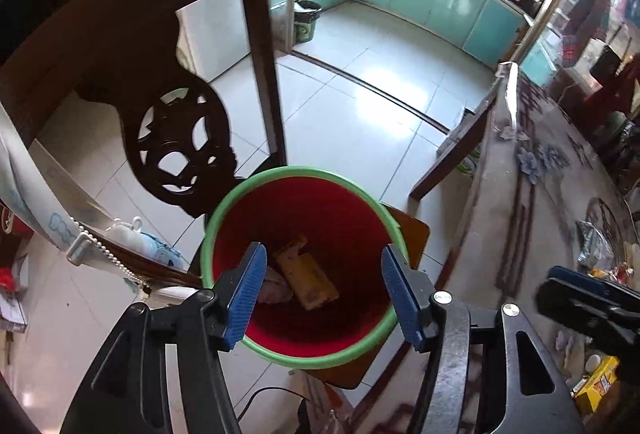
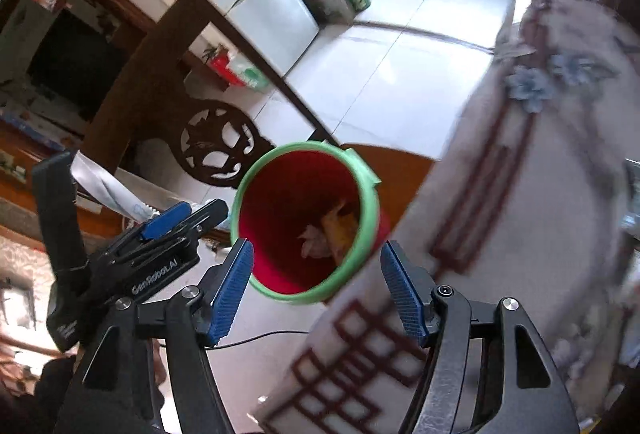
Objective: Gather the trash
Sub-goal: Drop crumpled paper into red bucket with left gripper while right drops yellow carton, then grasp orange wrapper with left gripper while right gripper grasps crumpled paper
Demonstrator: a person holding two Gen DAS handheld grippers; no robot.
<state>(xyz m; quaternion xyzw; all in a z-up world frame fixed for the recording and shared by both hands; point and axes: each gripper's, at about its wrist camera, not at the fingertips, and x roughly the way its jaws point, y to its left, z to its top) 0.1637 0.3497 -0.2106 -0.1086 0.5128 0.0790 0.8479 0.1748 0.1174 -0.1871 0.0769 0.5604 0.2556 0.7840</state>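
A red bin with a green rim (image 1: 264,193) stands on a wooden chair seat beside the table. Inside lie a yellow-brown wrapper (image 1: 306,278) and a crumpled pale tissue (image 1: 276,290). My left gripper (image 1: 324,294) is open and empty, right above the bin's mouth. My right gripper (image 2: 316,290) is open and empty, above the bin's near rim (image 2: 304,298) and the table edge. The same trash lies in the bin in the right wrist view (image 2: 332,234). More wrappers (image 1: 598,386) lie on the table at the right.
A carved dark chair back (image 1: 168,137) rises behind the bin. The table with a patterned cloth (image 1: 532,201) runs along the right. A second bin (image 1: 306,19) stands by the kitchen doorway. A cable (image 1: 260,398) runs across the tiled floor.
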